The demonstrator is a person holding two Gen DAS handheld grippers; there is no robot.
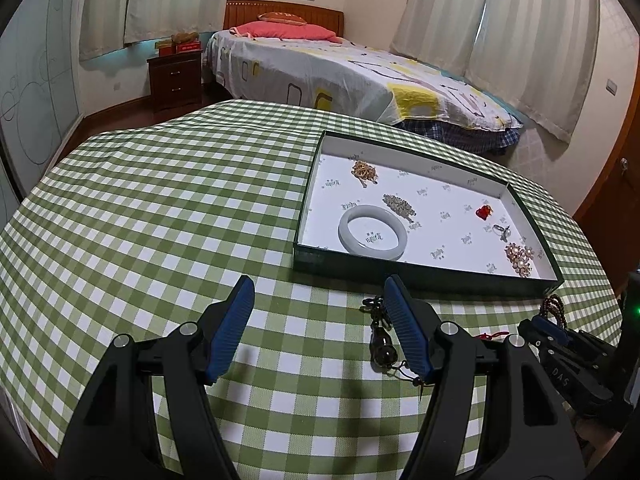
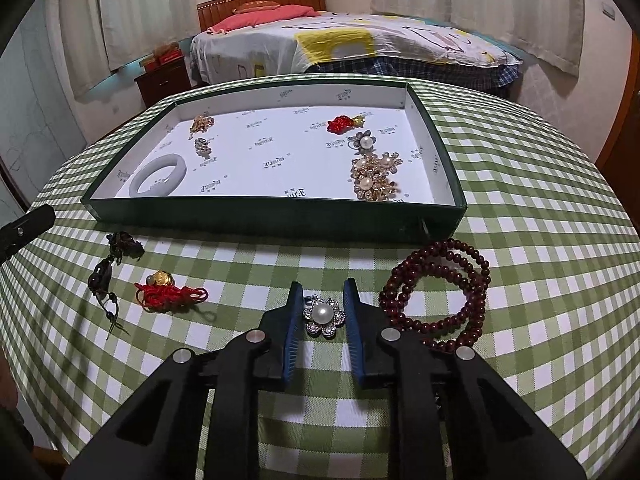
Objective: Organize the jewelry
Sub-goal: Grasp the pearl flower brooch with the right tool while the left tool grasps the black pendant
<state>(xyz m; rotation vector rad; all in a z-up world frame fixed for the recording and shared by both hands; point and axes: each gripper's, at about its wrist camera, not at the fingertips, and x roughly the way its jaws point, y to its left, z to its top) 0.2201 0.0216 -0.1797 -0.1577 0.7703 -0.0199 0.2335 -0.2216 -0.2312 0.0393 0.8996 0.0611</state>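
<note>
Right wrist view: on the green-checked worktop [image 2: 520, 200], in front of one dark green tray [image 2: 280, 216], four loose pieces: one pearl flower brooch [image 2: 323, 314], one dark red bead bracelet [image 2: 436, 292], one red knotted cord with a gold bell [image 2: 168, 290], one dark pendant on a cord [image 2: 108, 272]. Pearl flower brooch flat on the cloth between the two fingers of the right gripper [image 2: 323, 283], drawn in narrow on either side of it; pressing on it or just short of it, impossible to tell. Inside the tray, six pieces: one white bangle [image 2: 158, 180], one gold chain cluster [image 2: 202, 123], one small beaded cluster [image 2: 203, 147], one red charm [image 2: 343, 123], one pearl ring [image 2: 362, 142], one gold-and-pearl brooch [image 2: 374, 178]. Left wrist view: left gripper [image 1: 320, 278] low over the worktop, fingers released and spread wide, gripping nothing, the dark pendant at the edge of the gap, partly hidden behind one finger.
</note>
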